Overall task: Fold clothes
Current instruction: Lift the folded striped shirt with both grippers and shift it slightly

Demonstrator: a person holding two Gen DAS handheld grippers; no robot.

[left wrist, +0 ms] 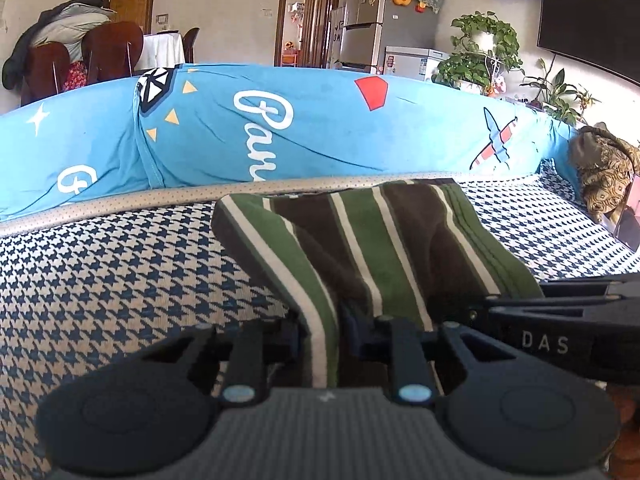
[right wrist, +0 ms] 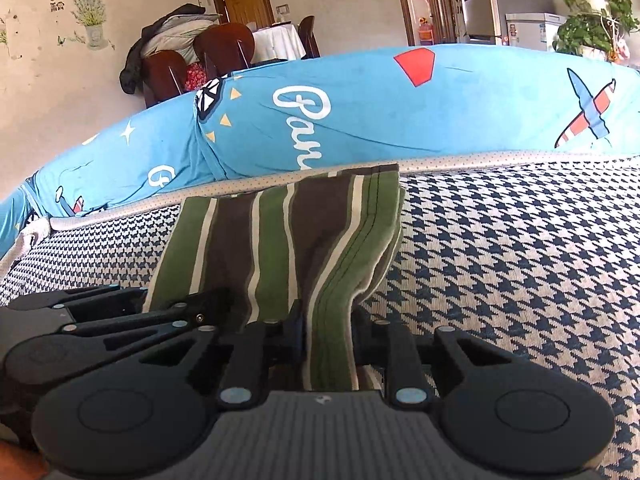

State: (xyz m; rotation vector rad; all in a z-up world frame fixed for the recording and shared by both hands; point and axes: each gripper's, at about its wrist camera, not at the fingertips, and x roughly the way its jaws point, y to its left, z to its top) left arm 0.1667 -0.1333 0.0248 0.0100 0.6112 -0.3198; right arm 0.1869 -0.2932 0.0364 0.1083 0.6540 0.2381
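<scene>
Pinching striped garment (left wrist: 360, 248) in left tongs (left wrist: 325, 336), right tongs (right wrist: 329, 332)

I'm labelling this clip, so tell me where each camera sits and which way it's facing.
Left wrist view: sits on the left claw, looking along its fingers across the houndstooth cover to the blue cushion; the claw pinches the striped garment, and the right claw enters at the right edge.
Right wrist view: sits on the right claw, facing the same way, gripping the garment's hemmed edge; the left claw shows at left.
Shared: garment, cushion, cover, dining chairs, fridge, potted plant.
</scene>
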